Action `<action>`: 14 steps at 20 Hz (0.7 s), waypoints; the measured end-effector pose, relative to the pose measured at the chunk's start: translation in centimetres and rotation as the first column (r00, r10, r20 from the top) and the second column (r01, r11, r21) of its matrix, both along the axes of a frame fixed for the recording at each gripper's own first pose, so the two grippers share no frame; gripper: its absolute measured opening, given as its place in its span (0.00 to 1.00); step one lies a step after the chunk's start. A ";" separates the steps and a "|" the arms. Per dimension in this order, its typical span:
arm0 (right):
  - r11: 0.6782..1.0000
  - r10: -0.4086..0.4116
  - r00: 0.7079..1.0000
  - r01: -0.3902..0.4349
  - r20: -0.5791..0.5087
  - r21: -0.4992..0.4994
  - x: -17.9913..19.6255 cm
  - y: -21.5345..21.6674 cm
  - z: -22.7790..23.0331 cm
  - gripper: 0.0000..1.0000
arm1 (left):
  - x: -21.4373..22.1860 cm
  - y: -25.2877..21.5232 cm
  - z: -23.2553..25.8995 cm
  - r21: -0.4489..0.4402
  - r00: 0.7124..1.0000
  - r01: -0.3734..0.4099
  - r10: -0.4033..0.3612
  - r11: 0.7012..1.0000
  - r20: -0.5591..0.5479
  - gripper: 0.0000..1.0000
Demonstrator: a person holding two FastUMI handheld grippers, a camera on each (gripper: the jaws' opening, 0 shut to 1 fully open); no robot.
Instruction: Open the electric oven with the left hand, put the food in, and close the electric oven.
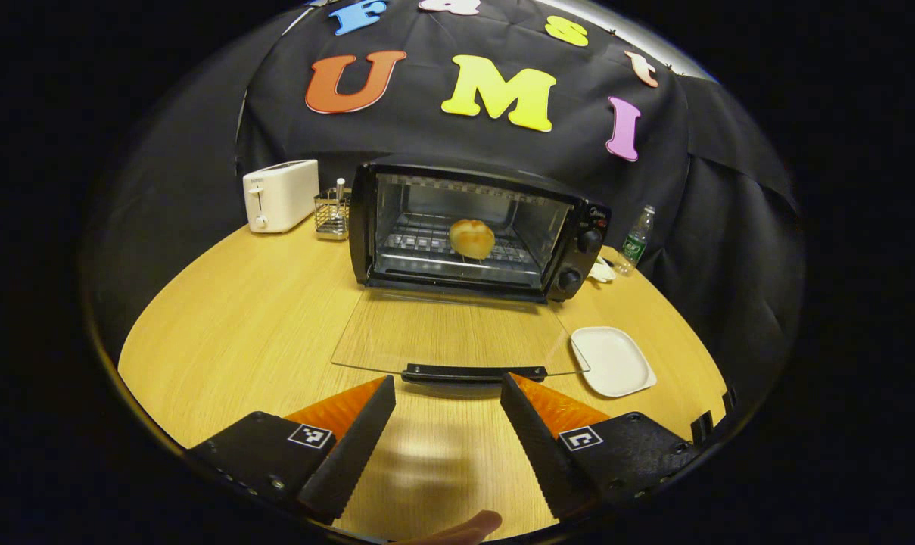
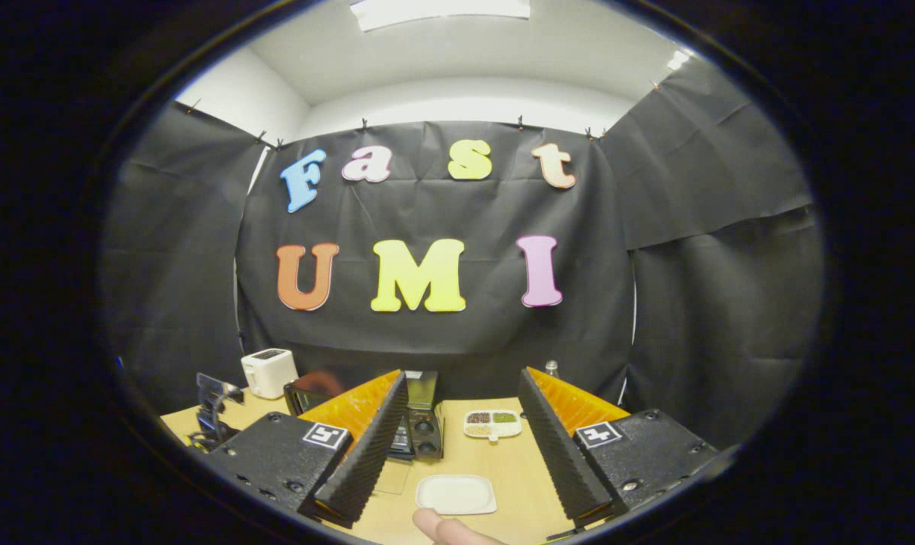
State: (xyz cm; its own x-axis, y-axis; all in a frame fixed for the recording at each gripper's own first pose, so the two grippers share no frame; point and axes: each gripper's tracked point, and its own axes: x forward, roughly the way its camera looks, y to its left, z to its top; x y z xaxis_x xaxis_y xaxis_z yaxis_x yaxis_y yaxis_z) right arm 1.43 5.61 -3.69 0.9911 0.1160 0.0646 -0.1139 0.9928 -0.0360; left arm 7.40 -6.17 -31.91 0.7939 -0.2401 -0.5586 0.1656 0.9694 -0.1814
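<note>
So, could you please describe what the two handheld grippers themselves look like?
The left gripper and right gripper look alike: two wedge-shaped jaws each, orange on the outer faces and black with fine ribbing on the inner faces. These sit on black blocks that carry small square black-and-white markers and screws. No cables or sleeves are visible.

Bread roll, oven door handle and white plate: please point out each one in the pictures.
Bread roll (image 1: 471, 238), left gripper view, middle of its crust.
Oven door handle (image 1: 473, 372), left gripper view, middle of the black bar.
White plate (image 1: 613, 362), left gripper view, its bare centre.
</note>
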 end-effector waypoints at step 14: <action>0.999 -0.042 0.999 0.041 0.029 0.030 -2.4 -5.6 1.1 0.93 | 1.8 -3.0 -4.5 0.104 0.995 0.032 -0.022 0.994 -0.098 0.93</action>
State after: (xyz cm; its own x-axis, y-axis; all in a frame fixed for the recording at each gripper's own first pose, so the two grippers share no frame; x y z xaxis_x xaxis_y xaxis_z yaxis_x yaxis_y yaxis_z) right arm -0.97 -0.01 -2.60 0.9926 0.0729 0.0968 -0.0723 0.9973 -0.0093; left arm 9.20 -9.21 -36.38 0.7287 -0.1969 -0.6559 0.1789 0.9793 -0.0952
